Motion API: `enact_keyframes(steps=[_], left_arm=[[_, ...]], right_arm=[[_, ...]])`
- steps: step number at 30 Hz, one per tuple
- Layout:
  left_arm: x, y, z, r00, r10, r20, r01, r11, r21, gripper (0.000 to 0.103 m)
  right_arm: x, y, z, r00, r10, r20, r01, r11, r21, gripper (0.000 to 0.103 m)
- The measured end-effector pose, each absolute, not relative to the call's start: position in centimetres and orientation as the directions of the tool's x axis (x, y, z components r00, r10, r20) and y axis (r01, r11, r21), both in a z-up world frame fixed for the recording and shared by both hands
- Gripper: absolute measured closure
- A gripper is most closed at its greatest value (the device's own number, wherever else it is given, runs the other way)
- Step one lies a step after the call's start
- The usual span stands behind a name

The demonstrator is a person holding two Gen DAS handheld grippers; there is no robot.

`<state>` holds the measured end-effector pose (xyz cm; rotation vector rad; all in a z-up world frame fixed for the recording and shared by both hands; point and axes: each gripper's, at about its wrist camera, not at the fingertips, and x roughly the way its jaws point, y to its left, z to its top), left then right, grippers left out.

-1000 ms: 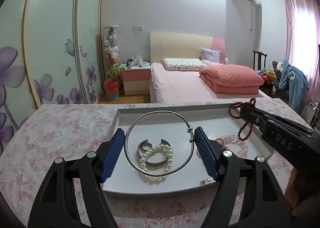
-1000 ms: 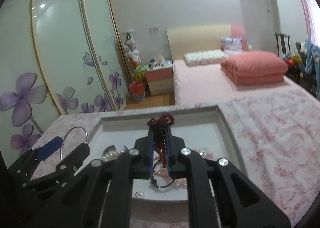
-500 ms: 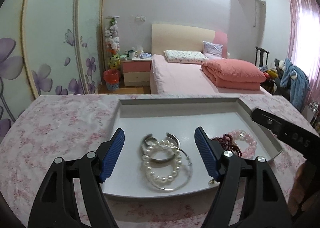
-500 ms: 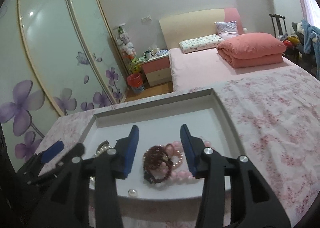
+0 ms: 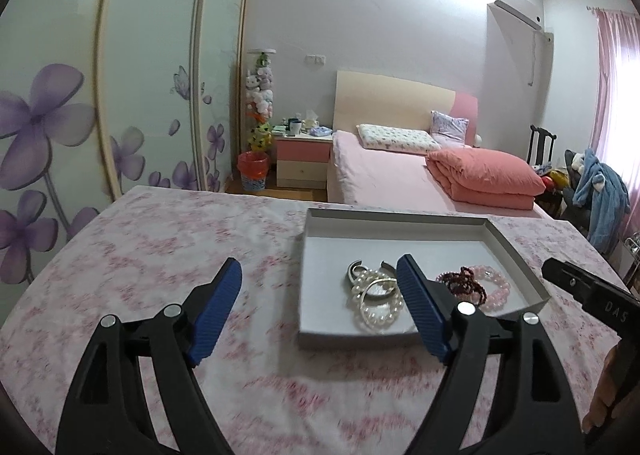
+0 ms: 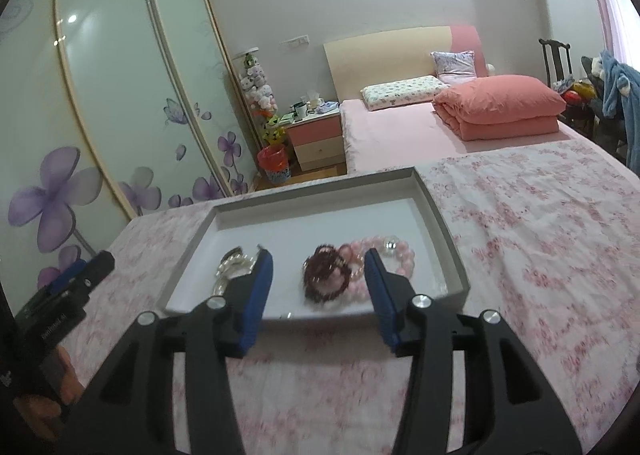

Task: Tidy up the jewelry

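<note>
both tongs hung spread and empty above the floral bench (image 5: 160,255), the left tongs (image 5: 320,307) and the right tongs (image 6: 318,287). all 4 visible pieces lay inside the grey tray (image 6: 224,211): pearl bracelet (image 5: 378,305) over a silver bangle (image 5: 354,271), dark red beads (image 6: 322,273) touching the pink bead bracelet (image 6: 390,255). judged from this, gathering looked done; no piece showed outside the tray.

White letters "DAS" on the black body of the right hand-held gripper (image 5: 592,295), seen from the left wrist. Small white print on the left hand-held gripper (image 6: 60,307) body, too blurred to read.
</note>
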<state>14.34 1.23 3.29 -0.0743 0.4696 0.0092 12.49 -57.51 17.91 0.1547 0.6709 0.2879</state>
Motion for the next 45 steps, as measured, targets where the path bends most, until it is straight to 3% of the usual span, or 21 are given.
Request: enact_keyframes(steps=[5, 13, 27, 45], left_arm=[[11.8, 2.1, 3.7, 0.895, -0.015, -0.447, -0.028, 0.996, -0.09, 0.016], [8.8, 1.7, 3.5, 0.904, -0.023, -0.426, -0.003, 0.998, -0.059, 0.002], [5.4, 1.0, 3.0, 0.933, -0.008, -0.359, 0.002, 1.0, -0.018, 0.002], [5.2, 0.2, 2.0, 0.922, -0.002, -0.387, 0.002, 1.0, 0.001, 0.002]], right_arm=[[9.5, -56.9, 18.6, 0.751, 0.301, -0.587, -0.23, 0.954, 0.194, 0.043], [4.9, -56.3, 19.6, 0.795, 0.262, -0.546, -0.24, 0.964, 0.114, 0.004], [1.0, -57.9, 19.6, 0.842, 0.245, -0.481, -0.215, 0.969, 0.117, 0.004], [0.4, -57.5, 18.4, 0.841, 0.23, -0.489, -0.212, 0.973, 0.094, 0.004]])
